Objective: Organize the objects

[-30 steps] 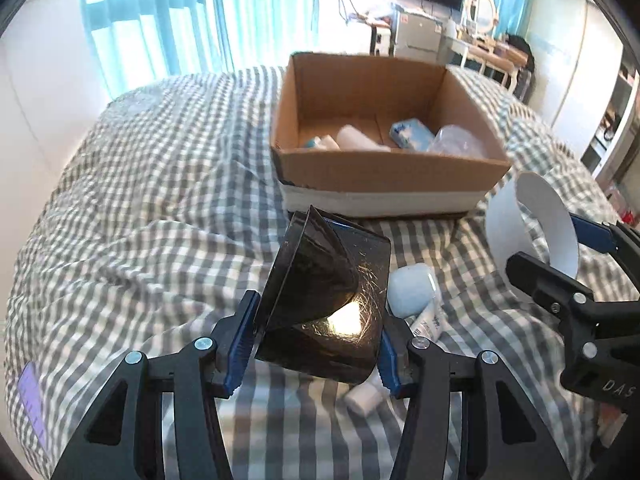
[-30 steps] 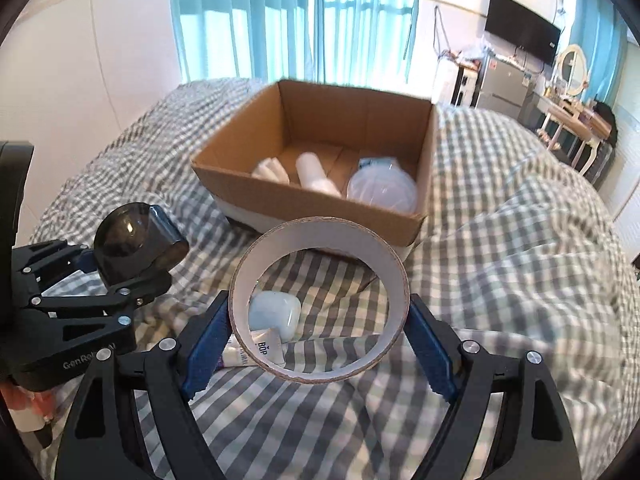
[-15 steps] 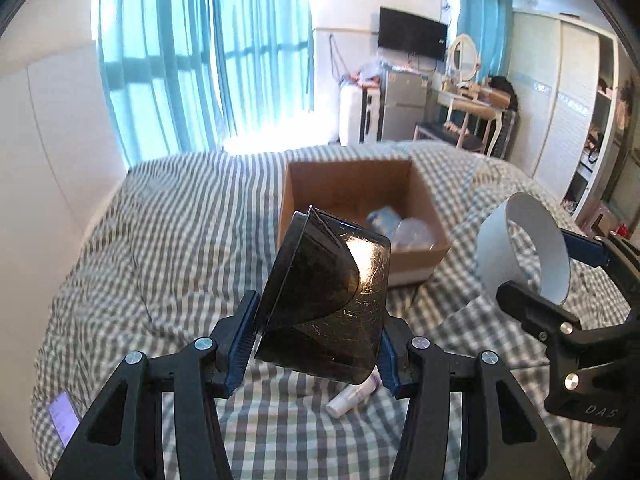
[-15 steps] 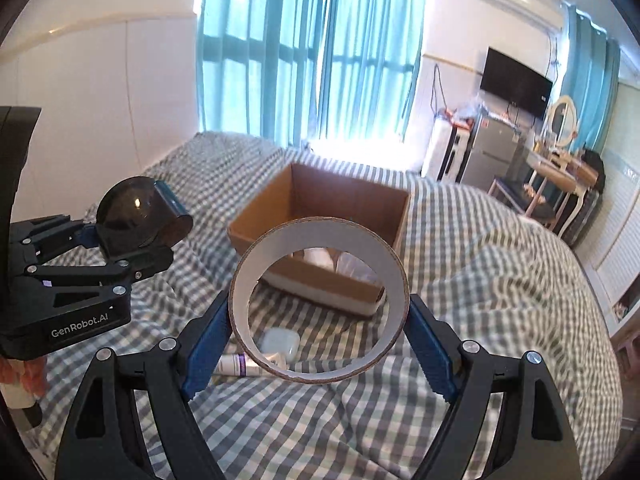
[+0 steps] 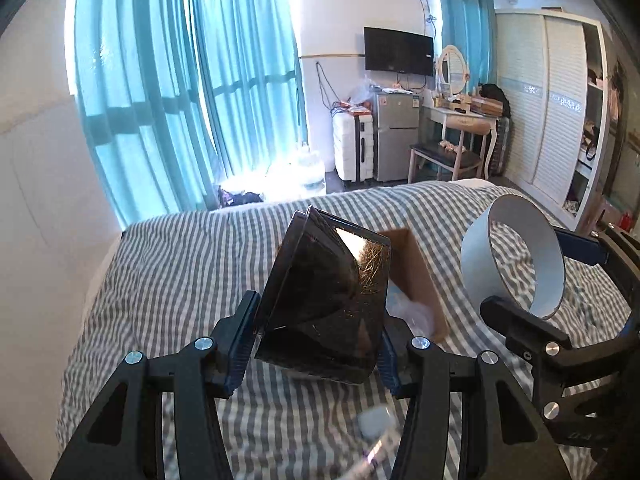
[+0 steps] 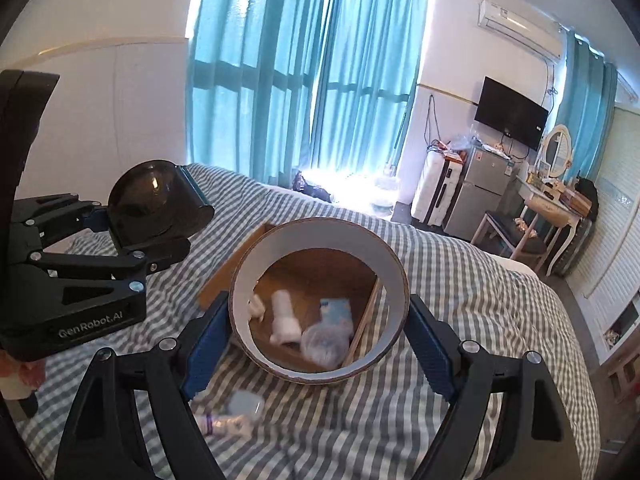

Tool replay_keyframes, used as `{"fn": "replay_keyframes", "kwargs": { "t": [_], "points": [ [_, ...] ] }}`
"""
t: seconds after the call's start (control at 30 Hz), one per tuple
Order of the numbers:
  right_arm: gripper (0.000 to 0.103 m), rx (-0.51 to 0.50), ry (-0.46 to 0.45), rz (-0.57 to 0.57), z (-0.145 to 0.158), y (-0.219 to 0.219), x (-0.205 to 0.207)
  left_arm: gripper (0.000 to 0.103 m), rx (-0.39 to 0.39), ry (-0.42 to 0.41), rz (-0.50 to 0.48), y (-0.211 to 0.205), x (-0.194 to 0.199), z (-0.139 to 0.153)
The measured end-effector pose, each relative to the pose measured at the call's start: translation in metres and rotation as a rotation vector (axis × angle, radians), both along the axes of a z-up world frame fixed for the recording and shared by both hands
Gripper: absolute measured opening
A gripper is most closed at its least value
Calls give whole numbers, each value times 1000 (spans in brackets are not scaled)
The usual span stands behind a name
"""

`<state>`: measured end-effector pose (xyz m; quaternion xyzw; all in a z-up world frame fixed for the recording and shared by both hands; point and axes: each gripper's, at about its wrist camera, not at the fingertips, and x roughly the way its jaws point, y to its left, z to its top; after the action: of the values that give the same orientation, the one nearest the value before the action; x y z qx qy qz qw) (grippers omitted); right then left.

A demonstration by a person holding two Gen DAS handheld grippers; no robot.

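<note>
My left gripper is shut on a dark smoky plastic container, held high above the bed; it also shows in the right wrist view. My right gripper is shut on a white tape ring, also seen in the left wrist view. The open cardboard box lies below and ahead on the checked bed, holding white rolls, a blue packet and a clear bag. In the left wrist view the container hides most of the box.
A small white case and a tube lie on the checked blanket near me. Beyond the bed stand curtains, a suitcase, a small fridge, a vanity table and a wardrobe.
Both grippers have risen well above the bed and moved forward with their loads. The box now sits lower and closer beneath them. Both grips are unchanged.
</note>
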<state>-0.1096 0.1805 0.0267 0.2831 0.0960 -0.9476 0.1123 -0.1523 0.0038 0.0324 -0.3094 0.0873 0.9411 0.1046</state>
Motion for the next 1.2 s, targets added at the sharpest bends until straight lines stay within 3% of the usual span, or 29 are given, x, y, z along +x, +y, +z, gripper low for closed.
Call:
{"fn": "replay_keyframes", "kwargs": {
  "t": [0.27, 0.57, 0.8, 1.03, 1.13, 1.2],
  "points": [
    [83, -53, -34, -44, -13, 18, -79, 53, -53, -36, -11, 18, -70, -23],
    [83, -73, -127, -87, -69, 24, -166, 53, -96, -134, -44, 35, -140, -91],
    [83, -34, -172, -73, -113, 16, -198, 53, -128, -190, -69, 35, -166, -133],
    [84, -36, -194, -69, -126, 13, -205, 54, -136, -218, -91, 34, -168, -152],
    [85, -68, -184, -59, -121, 14, -201, 60, -117, -236, -97, 35, -165, -152],
    [89, -95, -142, -74, -111, 17, -193, 92, -120, -231, -80, 34, -159, -149]
  ]
}}
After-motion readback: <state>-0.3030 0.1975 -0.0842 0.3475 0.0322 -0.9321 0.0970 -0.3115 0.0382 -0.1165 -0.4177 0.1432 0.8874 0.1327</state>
